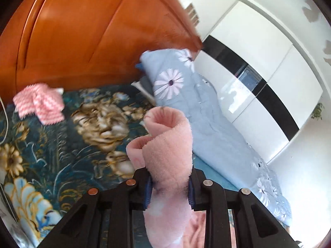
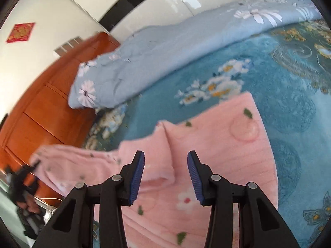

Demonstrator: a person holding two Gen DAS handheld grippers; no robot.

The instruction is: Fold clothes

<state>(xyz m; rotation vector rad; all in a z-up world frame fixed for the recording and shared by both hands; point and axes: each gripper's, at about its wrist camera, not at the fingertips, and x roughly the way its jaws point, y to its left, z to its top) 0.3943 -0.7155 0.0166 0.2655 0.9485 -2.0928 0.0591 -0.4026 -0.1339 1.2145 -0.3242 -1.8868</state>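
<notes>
The left gripper [image 1: 168, 183] is clamped on a bunched fold of the pink fleece garment printed with small flowers and leaves [image 1: 167, 144], which rises rolled between its blue pads [image 1: 147, 192] and hangs below them. The right gripper [image 2: 165, 175] has its jaws spread wide, holding nothing, hovering just above the same pink garment [image 2: 217, 144], which lies spread across the teal floral bedspread [image 2: 289, 103]. Beyond it a pale blue daisy-print quilt [image 2: 144, 62] is heaped along the bed's far side, near the orange wooden headboard [image 1: 82, 31]. A pink-and-white zigzag cloth [image 1: 39, 105] lies well apart by the headboard.
</notes>
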